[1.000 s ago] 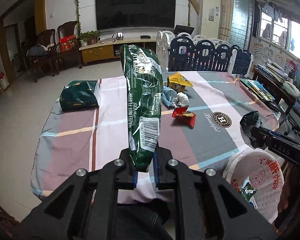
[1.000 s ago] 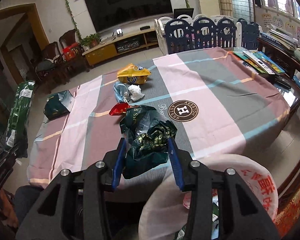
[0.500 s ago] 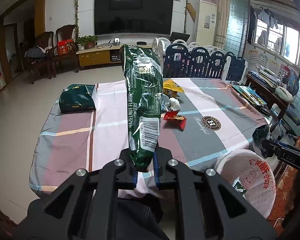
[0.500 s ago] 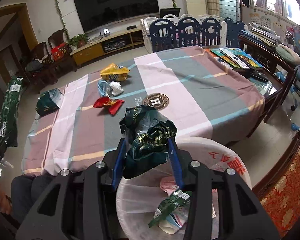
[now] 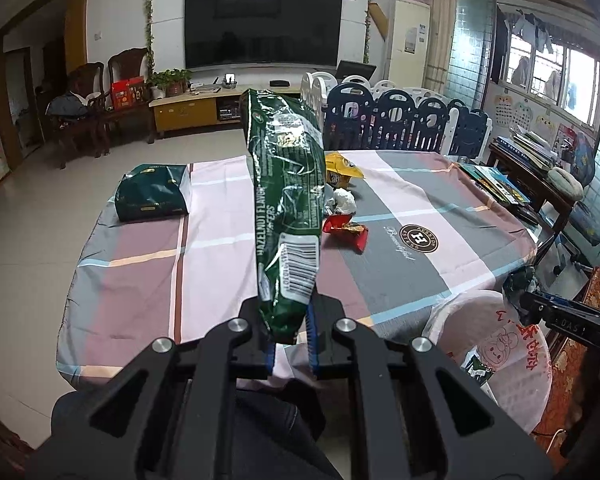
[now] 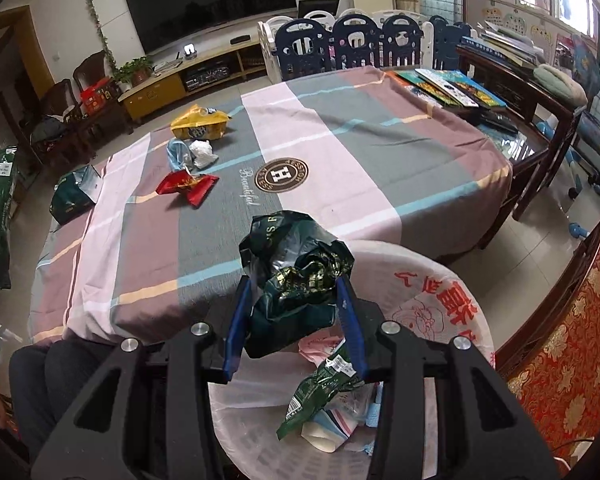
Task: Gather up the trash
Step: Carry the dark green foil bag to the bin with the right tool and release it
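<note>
Glossy crinkled green foil wafer pack [image 5: 288,200]. Crumpled shiny dark-green wrapper [image 6: 296,280]. Matt woven checked cloth [image 6: 380,168] over desk. Thin translucent white plastic bag [image 6: 440,292], printed red. Matt black plastic gripper [image 5: 290,344] bodies, blue rubbery pads, bright metal screws. Glossy tiled floor [image 5: 32,208]. Shiny red wrapper [image 6: 188,186].

A tablecloth [image 6: 380,152] is being shown in wide pink, grey and mauve stripes crossed by thin blue and peach lines. A dark green wafer wrapper [image 5: 288,200], a red wrapper [image 6: 186,186] and a yellow packet [image 6: 198,124] are being seen.
</note>
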Tool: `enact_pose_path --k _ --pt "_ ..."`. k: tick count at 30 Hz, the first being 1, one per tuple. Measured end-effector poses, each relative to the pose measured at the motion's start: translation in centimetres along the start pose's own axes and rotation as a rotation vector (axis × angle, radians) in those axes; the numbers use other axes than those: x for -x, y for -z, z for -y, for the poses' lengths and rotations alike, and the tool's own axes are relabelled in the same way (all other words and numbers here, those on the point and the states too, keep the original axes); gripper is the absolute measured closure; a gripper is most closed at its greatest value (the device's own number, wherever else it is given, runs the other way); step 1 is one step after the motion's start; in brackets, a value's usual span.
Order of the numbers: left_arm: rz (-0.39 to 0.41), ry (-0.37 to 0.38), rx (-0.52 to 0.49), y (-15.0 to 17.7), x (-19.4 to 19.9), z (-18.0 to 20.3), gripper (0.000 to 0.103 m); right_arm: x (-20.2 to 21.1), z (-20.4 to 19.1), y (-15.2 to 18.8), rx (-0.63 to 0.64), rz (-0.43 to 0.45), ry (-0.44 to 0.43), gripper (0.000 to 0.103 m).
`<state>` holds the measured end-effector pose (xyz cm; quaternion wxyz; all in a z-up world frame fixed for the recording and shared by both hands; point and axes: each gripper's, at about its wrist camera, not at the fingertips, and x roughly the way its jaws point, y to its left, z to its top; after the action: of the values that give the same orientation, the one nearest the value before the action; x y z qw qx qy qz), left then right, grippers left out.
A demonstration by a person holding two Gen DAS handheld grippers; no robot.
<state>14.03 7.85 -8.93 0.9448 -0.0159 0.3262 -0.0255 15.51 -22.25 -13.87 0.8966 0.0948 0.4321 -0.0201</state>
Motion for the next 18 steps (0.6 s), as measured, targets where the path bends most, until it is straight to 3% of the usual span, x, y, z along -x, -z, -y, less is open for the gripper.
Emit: enact_pose_path --k 18 --pt "-0.033 0.049 -0.069 0.7 -0.3 3.1 0.090 -2.4 6.1 3.5 -0.108 -0.106 0.124 0.059"
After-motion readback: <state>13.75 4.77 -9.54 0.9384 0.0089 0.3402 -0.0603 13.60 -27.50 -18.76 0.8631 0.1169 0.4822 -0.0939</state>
